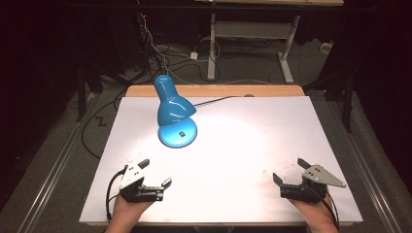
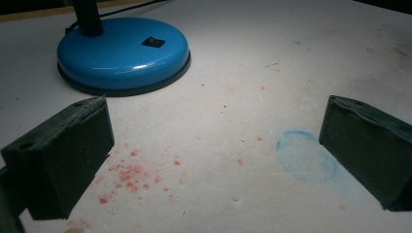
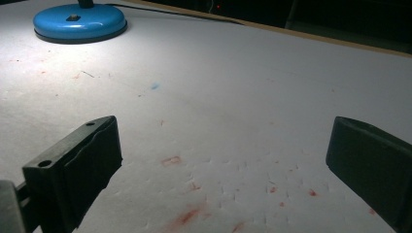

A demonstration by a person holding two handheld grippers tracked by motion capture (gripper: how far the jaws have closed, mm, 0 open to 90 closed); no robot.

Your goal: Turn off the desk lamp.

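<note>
A blue desk lamp [image 1: 173,109] stands on the white sheet [image 1: 252,136] toward the back left, lit and tilted down over its round base [image 2: 121,51], which carries a black switch [image 2: 153,42]. The base appears again far off in the right gripper view [image 3: 79,22]. My left gripper [image 1: 155,173] rests near the front left edge, held in a hand, jaws wide apart with nothing between them. My right gripper [image 1: 290,171] sits at the front right, also open and empty.
The sheet carries red specks [image 2: 128,172] and a faint blue ring [image 2: 306,155] close to the left gripper. The lamp cord [image 1: 214,101] runs off the back edge. Beyond the wooden table edge [image 1: 214,91] lie cables and a desk frame [image 1: 252,43] on the floor.
</note>
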